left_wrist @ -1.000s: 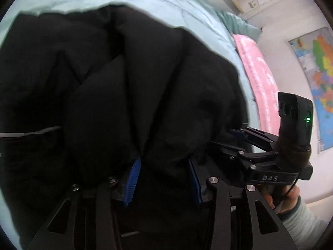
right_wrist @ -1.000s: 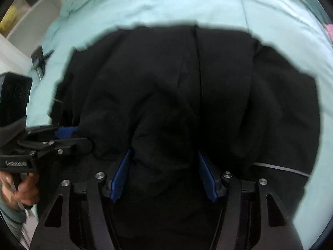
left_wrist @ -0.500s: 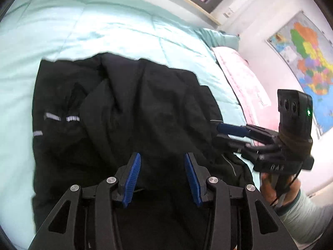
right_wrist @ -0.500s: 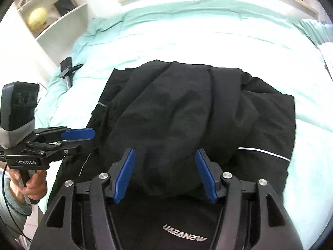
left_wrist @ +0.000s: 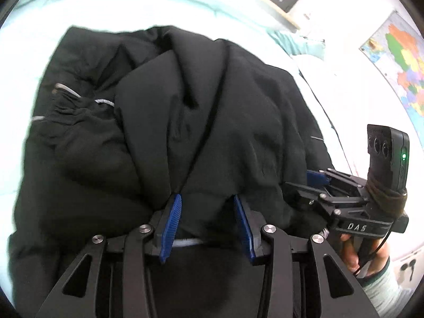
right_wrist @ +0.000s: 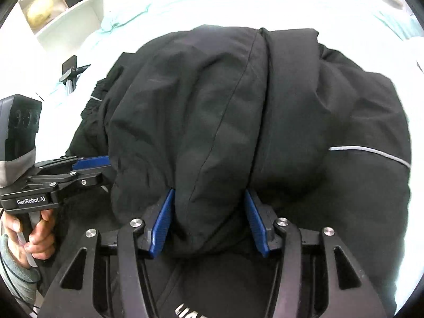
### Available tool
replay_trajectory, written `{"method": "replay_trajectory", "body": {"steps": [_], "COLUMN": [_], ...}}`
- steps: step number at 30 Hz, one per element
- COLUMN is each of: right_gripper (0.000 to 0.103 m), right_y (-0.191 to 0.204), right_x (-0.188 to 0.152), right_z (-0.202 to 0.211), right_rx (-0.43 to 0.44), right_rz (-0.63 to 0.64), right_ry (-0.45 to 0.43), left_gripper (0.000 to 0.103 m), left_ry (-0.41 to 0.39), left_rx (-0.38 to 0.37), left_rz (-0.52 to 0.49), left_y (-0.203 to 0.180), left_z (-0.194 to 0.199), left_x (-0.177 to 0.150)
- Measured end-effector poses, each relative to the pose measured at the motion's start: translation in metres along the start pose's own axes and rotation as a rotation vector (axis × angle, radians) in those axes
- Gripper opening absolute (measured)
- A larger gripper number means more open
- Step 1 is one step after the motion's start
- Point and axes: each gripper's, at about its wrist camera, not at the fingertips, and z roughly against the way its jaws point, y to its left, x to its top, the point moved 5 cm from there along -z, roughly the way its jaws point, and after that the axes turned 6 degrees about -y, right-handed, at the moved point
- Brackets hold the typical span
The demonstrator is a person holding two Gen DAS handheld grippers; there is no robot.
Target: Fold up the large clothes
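A large black jacket (left_wrist: pixel 212 106) (right_wrist: pixel 225 106) lies bunched on a pale green bed cover (left_wrist: pixel 106 8) (right_wrist: pixel 212 8). My left gripper (left_wrist: pixel 205 198) has a thick fold of it between its blue pads. The jaws are closing, and creases run up from both pads. My right gripper (right_wrist: pixel 209 193) holds another fold the same way, its jaws also closing. Each gripper shows in the other's view, the right gripper (left_wrist: pixel 318 180) at the jacket's right edge and the left gripper (right_wrist: pixel 92 164) at its left edge. A thin reflective stripe (right_wrist: pixel 371 151) crosses the cloth.
A person's hand (left_wrist: pixel 352 254) (right_wrist: pixel 34 235) grips each handle. A wall map (left_wrist: pixel 402 61) hangs at the right. White shelves (right_wrist: pixel 61 8) stand at the far left, and a small black stand (right_wrist: pixel 71 71) lies on the bed near them. Bare bed cover surrounds the jacket.
Both grippers have pulled back from the jacket, which filled the views a second ago. More of the bed shows now, and folds rise bunched between both pairs of pads.
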Motion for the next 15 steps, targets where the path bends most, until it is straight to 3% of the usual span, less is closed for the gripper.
{"method": "replay_trajectory", "body": {"steps": [4,7,10,12,15], "right_gripper": [0.057,0.058,0.064,0.067,0.068], "right_y": [0.001,-0.009,-0.037,-0.054,-0.079], "right_x": [-0.026,-0.062,-0.107,-0.133,-0.165], "right_z": [0.055,0.109,0.162,0.186,0.208], "right_rx": [0.029,-0.041,-0.153,-0.188,-0.21], "right_rz": [-0.05,-0.08,-0.097,-0.127,-0.212], "right_ry": [-0.082,-0.138,-0.148,-0.149,-0.143], "left_gripper": [0.043,0.045,0.055,0.055,0.055], "left_ry": [-0.089,-0.15,-0.165,-0.149,-0.135], "left_rx": [0.031,0.103,0.173,0.22,0.234], "left_rz": [-0.072,-0.087,-0.04,0.009,0.116], "left_y": [-0.013,-0.009,0.016,0.038,0.077], "left_z": [0.043,0.096,0.146,0.175,0.201], "left_x": [-0.003,-0.037,-0.077,-0.106,-0.133]}}
